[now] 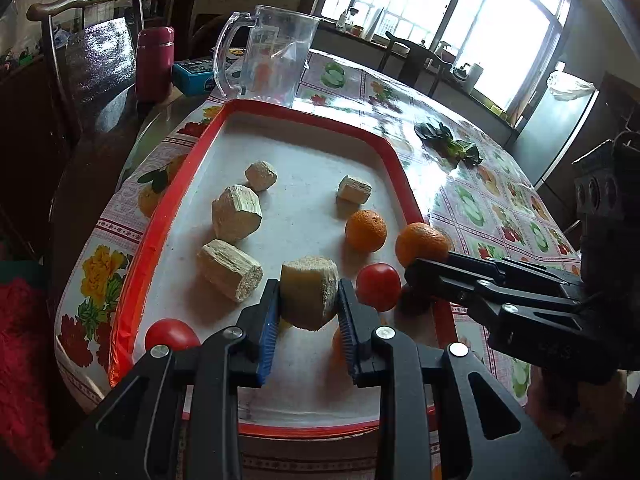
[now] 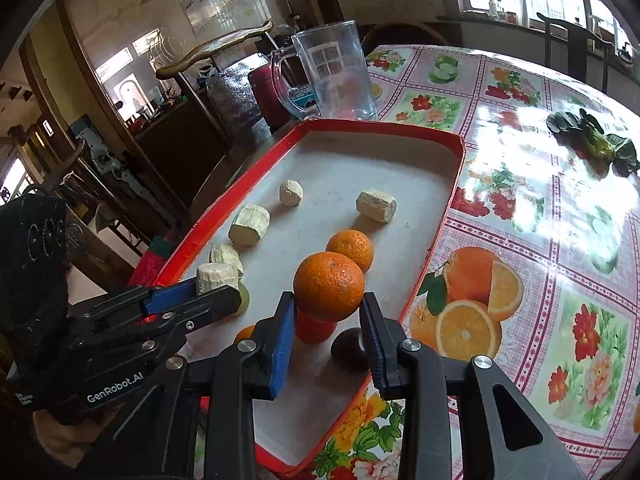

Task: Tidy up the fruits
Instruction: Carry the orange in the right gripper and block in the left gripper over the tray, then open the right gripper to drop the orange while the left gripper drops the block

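Observation:
A red-rimmed tray (image 1: 400,160) holds several pale sugarcane chunks, oranges and tomatoes. My left gripper (image 1: 308,298) is shut on a sugarcane chunk (image 1: 308,290) and holds it just above the tray's near part. My right gripper (image 2: 328,320) is shut on an orange (image 2: 329,285) and holds it over the tray's right side; it shows in the left wrist view (image 1: 422,244) too. A second orange (image 1: 365,230) lies in the tray. A tomato (image 1: 378,286) sits beside the held chunk, another tomato (image 1: 171,334) at the near left. A dark round fruit (image 2: 349,349) lies under my right gripper.
A clear plastic jug (image 1: 276,56) stands just beyond the tray's far edge, with a maroon flask (image 1: 154,64) and a blue box (image 1: 196,74) to its left. Green leaves (image 1: 448,142) lie on the flowered tablecloth to the right. A wooden chair (image 1: 80,40) stands at the left.

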The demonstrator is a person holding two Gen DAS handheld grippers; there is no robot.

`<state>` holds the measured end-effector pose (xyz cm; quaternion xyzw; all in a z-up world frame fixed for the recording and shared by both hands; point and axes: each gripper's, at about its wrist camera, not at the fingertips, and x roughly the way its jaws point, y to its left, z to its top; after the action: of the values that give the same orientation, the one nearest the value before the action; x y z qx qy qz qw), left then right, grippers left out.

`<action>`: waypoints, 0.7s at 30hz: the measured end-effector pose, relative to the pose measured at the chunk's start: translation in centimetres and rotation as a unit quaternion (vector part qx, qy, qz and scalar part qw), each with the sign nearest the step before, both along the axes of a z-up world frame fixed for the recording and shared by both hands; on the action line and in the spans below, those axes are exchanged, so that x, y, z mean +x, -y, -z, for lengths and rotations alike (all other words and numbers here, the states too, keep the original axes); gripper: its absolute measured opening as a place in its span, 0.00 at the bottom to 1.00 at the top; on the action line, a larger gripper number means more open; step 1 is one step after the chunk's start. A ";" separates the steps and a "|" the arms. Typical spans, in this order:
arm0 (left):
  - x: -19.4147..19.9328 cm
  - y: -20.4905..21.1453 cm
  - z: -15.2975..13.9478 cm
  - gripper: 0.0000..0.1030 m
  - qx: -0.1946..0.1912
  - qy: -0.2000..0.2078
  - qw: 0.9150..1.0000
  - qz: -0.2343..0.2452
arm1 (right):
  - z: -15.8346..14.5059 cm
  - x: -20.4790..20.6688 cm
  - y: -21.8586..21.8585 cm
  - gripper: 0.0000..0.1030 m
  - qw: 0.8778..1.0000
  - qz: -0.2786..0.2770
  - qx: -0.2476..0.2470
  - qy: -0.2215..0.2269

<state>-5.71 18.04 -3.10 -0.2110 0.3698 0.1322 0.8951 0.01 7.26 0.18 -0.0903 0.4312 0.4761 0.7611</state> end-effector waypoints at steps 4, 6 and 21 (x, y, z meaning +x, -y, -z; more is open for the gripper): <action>0.3 0.0 0.0 0.25 0.001 -0.003 1.000 0.002 | 0.6 0.4 -0.6 0.32 1.000 0.001 -0.005 -0.001; 0.5 0.0 0.0 0.25 0.004 -0.006 1.000 0.001 | 0.7 0.6 -0.7 0.32 1.000 0.002 -0.005 -0.001; -0.1 0.0 -0.2 0.28 0.007 -0.019 1.000 -0.009 | 0.5 0.8 0.3 0.39 1.000 0.005 0.007 -0.007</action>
<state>-5.79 18.01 -2.87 -0.2059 0.3841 0.1470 0.8880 0.83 6.93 -0.30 -0.0797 0.4335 0.4762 0.7609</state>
